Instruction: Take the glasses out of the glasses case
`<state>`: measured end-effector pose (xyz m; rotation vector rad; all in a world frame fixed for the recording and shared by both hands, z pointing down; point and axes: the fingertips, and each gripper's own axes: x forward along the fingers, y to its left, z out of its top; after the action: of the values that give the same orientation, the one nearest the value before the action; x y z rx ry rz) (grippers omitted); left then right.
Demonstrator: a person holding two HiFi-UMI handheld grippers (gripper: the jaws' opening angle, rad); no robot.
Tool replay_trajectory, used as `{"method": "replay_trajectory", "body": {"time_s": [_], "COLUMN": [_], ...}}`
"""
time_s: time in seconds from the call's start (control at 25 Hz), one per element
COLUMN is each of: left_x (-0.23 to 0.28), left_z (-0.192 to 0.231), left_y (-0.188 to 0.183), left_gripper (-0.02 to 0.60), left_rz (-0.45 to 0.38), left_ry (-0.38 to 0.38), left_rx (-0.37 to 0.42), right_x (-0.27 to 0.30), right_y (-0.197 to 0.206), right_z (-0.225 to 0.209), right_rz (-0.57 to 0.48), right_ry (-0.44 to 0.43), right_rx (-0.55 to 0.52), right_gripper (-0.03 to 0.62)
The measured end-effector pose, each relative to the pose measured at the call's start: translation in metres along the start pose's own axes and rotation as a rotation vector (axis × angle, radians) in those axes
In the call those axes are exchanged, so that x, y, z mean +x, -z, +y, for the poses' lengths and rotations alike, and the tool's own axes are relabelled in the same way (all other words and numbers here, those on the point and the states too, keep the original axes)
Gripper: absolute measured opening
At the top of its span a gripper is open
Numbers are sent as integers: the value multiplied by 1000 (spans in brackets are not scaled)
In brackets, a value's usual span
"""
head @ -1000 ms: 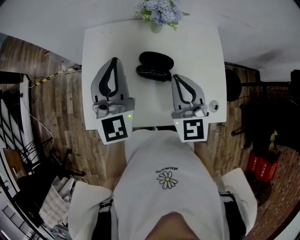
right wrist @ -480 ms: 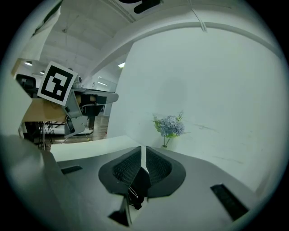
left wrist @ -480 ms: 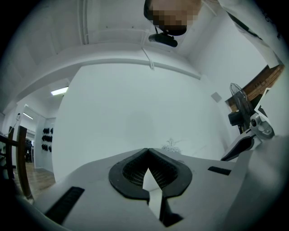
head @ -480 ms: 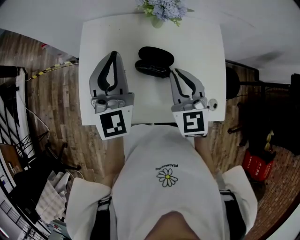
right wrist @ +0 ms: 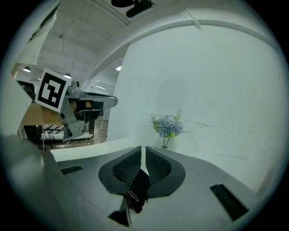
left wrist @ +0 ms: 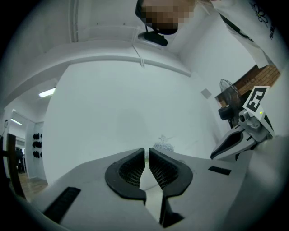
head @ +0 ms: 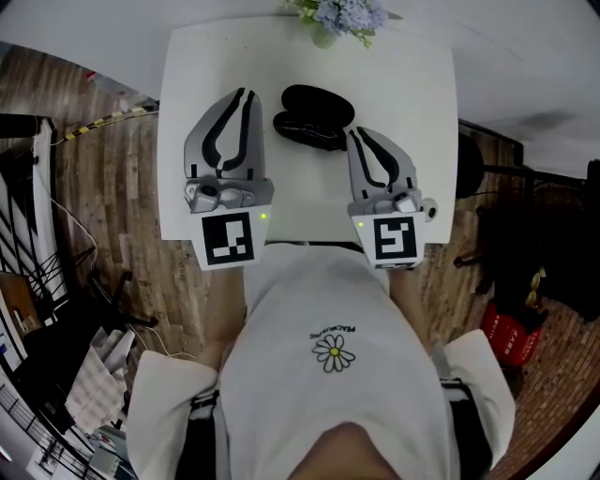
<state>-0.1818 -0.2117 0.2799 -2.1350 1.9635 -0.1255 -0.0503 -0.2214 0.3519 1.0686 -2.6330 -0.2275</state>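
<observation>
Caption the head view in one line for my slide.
Left tool and right tool, both shut, flank the black glasses case on a white table, flowers beyond.

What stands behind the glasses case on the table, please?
A bunch of pale blue flowers stands behind the glasses case, at the white table's far edge, apart from it. Seen from above, the blooms cover most of their vase.

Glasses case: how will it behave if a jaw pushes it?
The glasses case looks like a rigid rounded shell, so it is probably stiff. It lies loose on the smooth white table, so an off-centre push would likely slide or spin it. It looks slim, so likely light.
</observation>
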Motion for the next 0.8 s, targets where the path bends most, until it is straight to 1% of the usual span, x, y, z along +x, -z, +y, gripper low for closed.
{"method": "replay_trajectory", "body": {"time_s": [0.04,0.12,0.24,0.32,0.4,0.48,0.6,0.72,0.8], "left_x": [3,11,27,38,44,48,50,47,44], "left_z": [-5,-12,-18,-24,-34,-46,-67,-92,-107], "left_y": [2,4,-1,-1,3,14,40,70,89], "left_gripper": [18,30,93,121,157,199,251,276,278], "left_rz": [16,48,53,52,54,69,127,186,220], "left_ry": [31,90,155,218,300,392,552,699,782], "left_rx": [40,147,267,336,399,440,530,638,684], "right_x": [0,-1,-3,-4,-5,-8,-10,-13,-15], "right_y": [1,3,6,10,16,21,27,34,38], "right_z": [-1,-4,-12,-17,-22,-25,-28,-32,-35], "right_rz": [-1,-3,-2,2,12,24,40,53,60], "right_ry": [3,8,23,33,42,50,58,63,63], "right_rx": [5,15,41,59,68,75,84,87,90], "right_gripper": [12,12,12,12,12,12,12,12,12]}}
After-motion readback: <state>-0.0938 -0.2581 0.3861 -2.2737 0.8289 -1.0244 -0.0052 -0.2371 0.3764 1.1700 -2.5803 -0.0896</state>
